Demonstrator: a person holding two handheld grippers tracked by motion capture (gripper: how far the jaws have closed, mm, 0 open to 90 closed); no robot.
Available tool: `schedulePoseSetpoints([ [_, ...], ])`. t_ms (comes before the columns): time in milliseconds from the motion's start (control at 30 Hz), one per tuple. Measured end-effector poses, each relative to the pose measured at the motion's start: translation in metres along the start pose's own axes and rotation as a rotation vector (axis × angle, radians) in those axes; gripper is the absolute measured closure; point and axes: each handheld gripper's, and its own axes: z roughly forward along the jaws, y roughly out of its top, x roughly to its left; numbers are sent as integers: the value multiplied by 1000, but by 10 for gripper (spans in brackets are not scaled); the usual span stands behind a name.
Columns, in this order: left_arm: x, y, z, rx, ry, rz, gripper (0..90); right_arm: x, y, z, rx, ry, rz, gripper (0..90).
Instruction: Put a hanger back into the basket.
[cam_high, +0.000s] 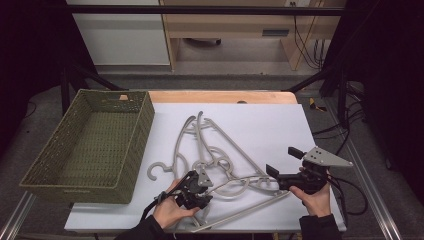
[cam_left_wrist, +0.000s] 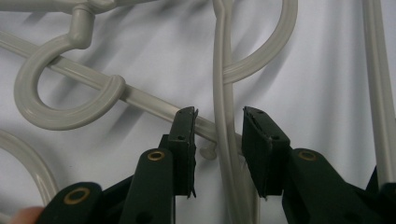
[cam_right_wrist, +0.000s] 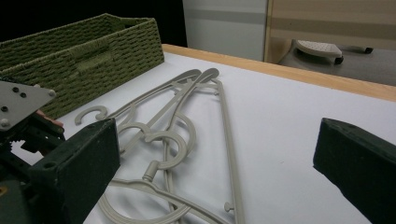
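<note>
Closest to my left tool's camera, the two black jaws of the left tool (cam_left_wrist: 218, 140) are standing on either side of a pale hanger bar (cam_left_wrist: 224, 93), with a gap showing on each side, so the pads are not pressing on it; I am reading this tool as released around the bar. That bar is crossing over another bar and lying near a hook (cam_left_wrist: 60, 100) of the same pile. From the high view, my left tool (cam_high: 196, 186) is sitting low over the near end of the hangers (cam_high: 220, 160), which are lying tangled together on the white counter (cam_high: 280, 125), just right of the green basket (cam_high: 95, 145). My right tool (cam_high: 281, 161) is hovering at the right end of the pile, jaws spread wide with nothing between them, pointing across the counter toward the basket (cam_right_wrist: 70, 51). In its own view the hangers (cam_right_wrist: 187, 121) are lying flat ahead, and the left tool's grey plate (cam_right_wrist: 18, 102) is showing at the left edge.
</note>
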Motion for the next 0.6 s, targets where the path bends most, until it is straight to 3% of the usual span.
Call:
schedulePoseSetpoints([
  [467, -3, 3, 5, 17, 33, -8, 715, 0, 1, -1, -3, 11, 4, 8],
  [600, -4, 3, 5, 8, 47, -31, 758, 0, 0, 0, 0, 10, 3, 8],
])
